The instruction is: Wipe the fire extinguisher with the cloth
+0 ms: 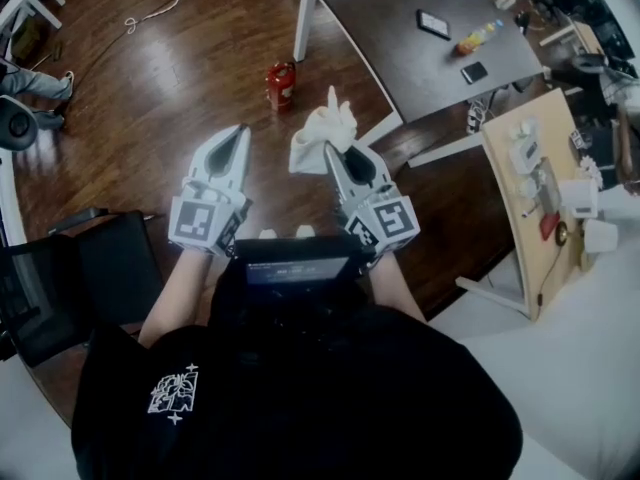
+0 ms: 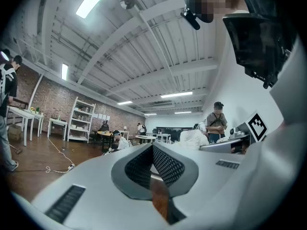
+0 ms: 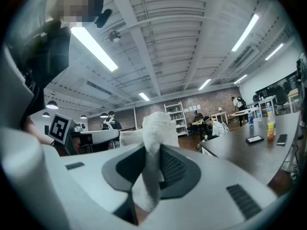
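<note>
A small red fire extinguisher stands on the wooden floor ahead of me, beside a table leg. My right gripper is shut on a white cloth, which bunches up above the jaws. In the right gripper view the cloth is pinched between the dark pads and rises in front of the lens. My left gripper is level with the right one, its jaws shut with nothing between them; the left gripper view shows the left gripper closed and empty. Both grippers are held well short of the extinguisher.
A dark table with phones and bottles stands ahead on the right. A wooden board with white objects leans at the right. A black chair is at my left. A cable lies on the floor; a person's leg shows far left.
</note>
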